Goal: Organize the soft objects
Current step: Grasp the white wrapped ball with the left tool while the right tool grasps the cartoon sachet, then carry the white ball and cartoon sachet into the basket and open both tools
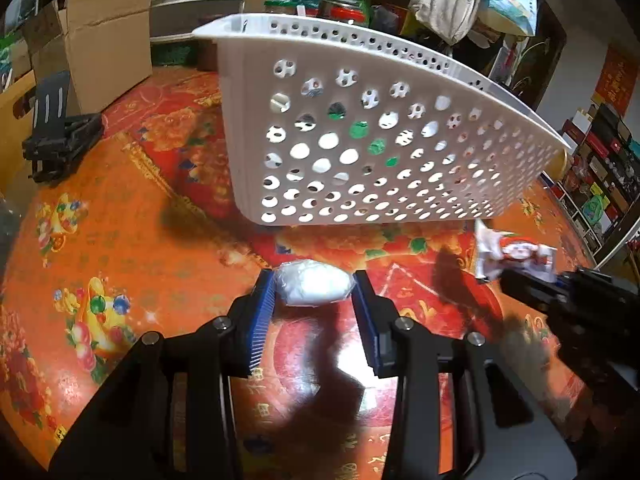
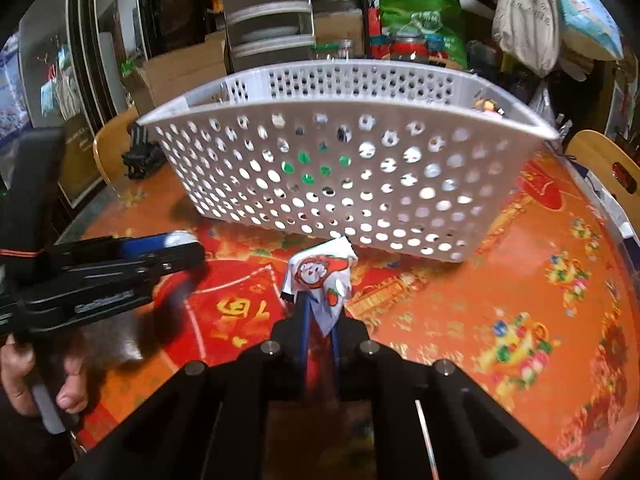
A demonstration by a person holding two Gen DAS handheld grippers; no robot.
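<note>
My left gripper (image 1: 314, 286) is shut on a white soft bundle wrapped in clear plastic (image 1: 316, 282), held above the red-orange tablecloth. My right gripper (image 2: 320, 304) is shut on a white packet with a red cartoon face (image 2: 322, 278); this packet also shows at the right of the left wrist view (image 1: 516, 254). A white perforated plastic basket (image 1: 372, 132) stands just beyond both grippers, also in the right wrist view (image 2: 340, 176), with green and white items showing through its holes. The left gripper appears at the left of the right wrist view (image 2: 176, 248).
The round table has a glossy red-orange patterned cloth (image 2: 500, 280). A black folded stand (image 1: 60, 136) lies at the table's left. Cardboard boxes (image 1: 104, 36), jars, bags and shelves crowd behind the basket. A wooden chair back (image 2: 604, 160) stands at the right.
</note>
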